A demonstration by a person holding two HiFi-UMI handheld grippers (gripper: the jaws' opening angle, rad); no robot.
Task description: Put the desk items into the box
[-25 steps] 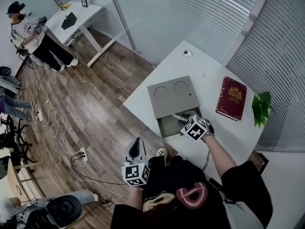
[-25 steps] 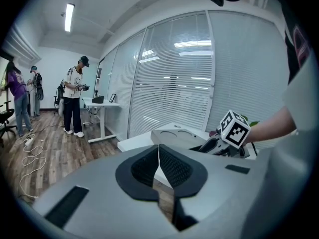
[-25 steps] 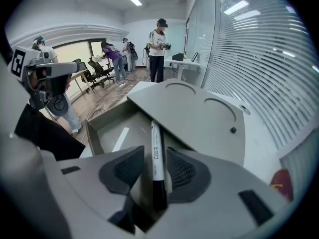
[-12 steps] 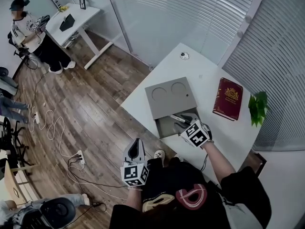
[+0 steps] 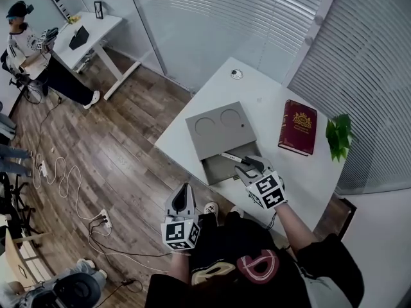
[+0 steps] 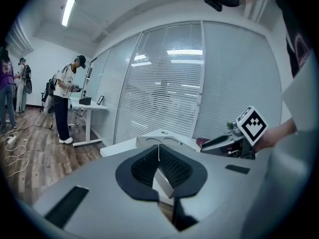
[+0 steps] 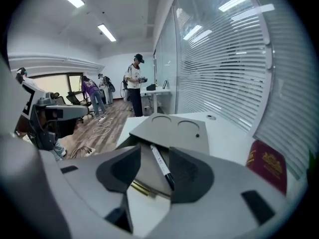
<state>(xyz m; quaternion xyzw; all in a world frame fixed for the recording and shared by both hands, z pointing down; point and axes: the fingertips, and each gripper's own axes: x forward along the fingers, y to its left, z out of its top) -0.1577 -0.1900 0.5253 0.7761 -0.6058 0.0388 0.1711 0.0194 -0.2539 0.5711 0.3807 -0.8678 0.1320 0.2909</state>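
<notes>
A flat grey box (image 5: 218,128) lies on the white desk (image 5: 270,98), its lid slid back so the near end is open. A black-and-white marker pen (image 5: 231,158) rests slanted in that opening, beside a brass-coloured pen (image 7: 142,188). My right gripper (image 5: 248,167) hovers just at the box's near edge. Its jaws are opening. In the right gripper view the marker (image 7: 162,166) shows between them, and the pads do not press on it. My left gripper (image 5: 183,192) hangs off the desk over the floor, its jaws shut on nothing.
A dark red book (image 5: 297,127) lies right of the box, with a small green plant (image 5: 338,136) beyond it. A small round object (image 5: 236,74) sits at the desk's far end. People stand by another desk (image 5: 80,34) at the far left; cables trail on the wooden floor.
My right gripper has drawn back from the box opening toward me and its jaws have spread. The marker stays in the box. The left gripper has kept its place.
</notes>
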